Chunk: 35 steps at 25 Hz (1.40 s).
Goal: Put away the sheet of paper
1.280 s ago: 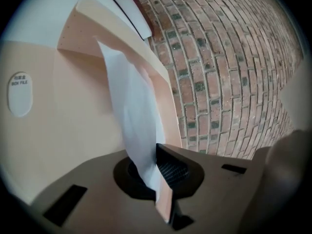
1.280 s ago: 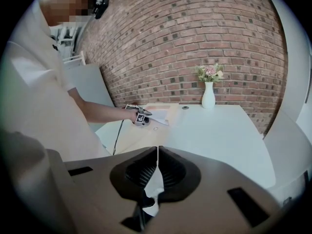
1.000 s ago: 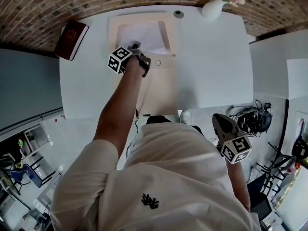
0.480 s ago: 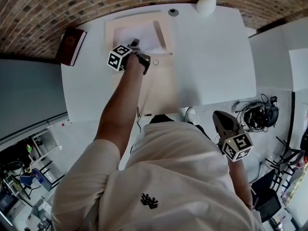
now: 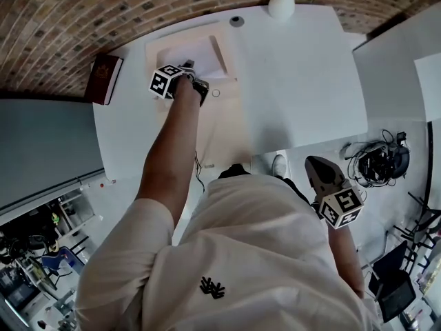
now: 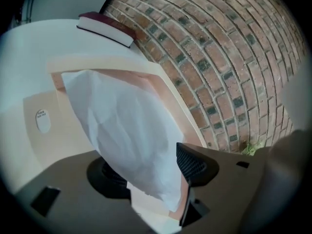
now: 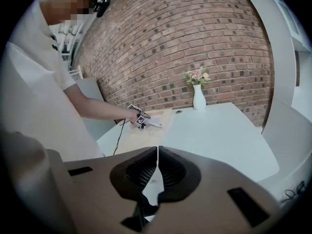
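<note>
Now our left gripper [image 6: 146,172], jaws opening, frees the sheet of paper [image 6: 122,126], lying straight ahead between them over the folder [image 6: 168,89].

Red book [image 5: 105,78], white vase [image 5: 282,4], brick wall [image 5: 62,12]

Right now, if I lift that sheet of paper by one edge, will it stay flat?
Probably not: the sheet of paper shows creases and bulges, so it looks floppy. It likely weighs very little, so a push may buckle it against the beige folder.
</note>
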{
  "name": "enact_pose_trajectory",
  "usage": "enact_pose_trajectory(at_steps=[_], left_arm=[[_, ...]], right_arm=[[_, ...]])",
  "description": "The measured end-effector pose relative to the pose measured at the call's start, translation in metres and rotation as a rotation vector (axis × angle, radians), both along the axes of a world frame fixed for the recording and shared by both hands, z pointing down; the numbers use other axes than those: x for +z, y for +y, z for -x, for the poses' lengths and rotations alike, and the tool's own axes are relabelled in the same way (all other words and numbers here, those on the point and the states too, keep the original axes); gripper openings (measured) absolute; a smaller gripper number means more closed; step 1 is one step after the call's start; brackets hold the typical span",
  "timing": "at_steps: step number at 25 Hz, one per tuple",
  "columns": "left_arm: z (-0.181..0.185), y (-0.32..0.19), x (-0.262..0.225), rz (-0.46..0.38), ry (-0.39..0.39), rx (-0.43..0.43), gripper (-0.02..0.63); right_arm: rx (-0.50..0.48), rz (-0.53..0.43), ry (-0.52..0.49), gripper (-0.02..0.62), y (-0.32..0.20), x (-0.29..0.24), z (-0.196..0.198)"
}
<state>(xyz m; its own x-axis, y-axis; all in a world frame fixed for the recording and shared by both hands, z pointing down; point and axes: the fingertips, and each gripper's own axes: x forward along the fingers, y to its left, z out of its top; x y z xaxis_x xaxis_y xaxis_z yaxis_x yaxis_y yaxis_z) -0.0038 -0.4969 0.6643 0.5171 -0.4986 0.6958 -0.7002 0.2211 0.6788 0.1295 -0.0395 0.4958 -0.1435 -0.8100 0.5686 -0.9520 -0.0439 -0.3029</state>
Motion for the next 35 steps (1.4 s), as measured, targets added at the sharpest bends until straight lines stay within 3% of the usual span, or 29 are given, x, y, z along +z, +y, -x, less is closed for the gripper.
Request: enact_pose_trajectory(at_steps=[5, 11, 24, 35], left_arm=[[0.004, 0.01, -0.004, 0.005, -0.075, 0.003, 0.279], [0.011, 0.021, -0.014, -0.012, -0.103, -0.021, 0.281], [0.033, 0.065, -0.039, -0.059, -0.094, -0.09, 0.281], [0.034, 0.115, -0.074, -0.126, -0.039, -0.111, 0.281]], right_arm=[[0.003, -0.025, -0.005, 0.032, 0.009, -0.005, -0.023], [-0.031, -0.046, -0.021, 0.032, 0.015, -0.007, -0.038], [-0.128, -0.092, -0.013, 0.032, 0.035, -0.015, -0.055], [-0.218, -0.139, -0.005, 0.032, 0.062, -0.025, -0.065]])
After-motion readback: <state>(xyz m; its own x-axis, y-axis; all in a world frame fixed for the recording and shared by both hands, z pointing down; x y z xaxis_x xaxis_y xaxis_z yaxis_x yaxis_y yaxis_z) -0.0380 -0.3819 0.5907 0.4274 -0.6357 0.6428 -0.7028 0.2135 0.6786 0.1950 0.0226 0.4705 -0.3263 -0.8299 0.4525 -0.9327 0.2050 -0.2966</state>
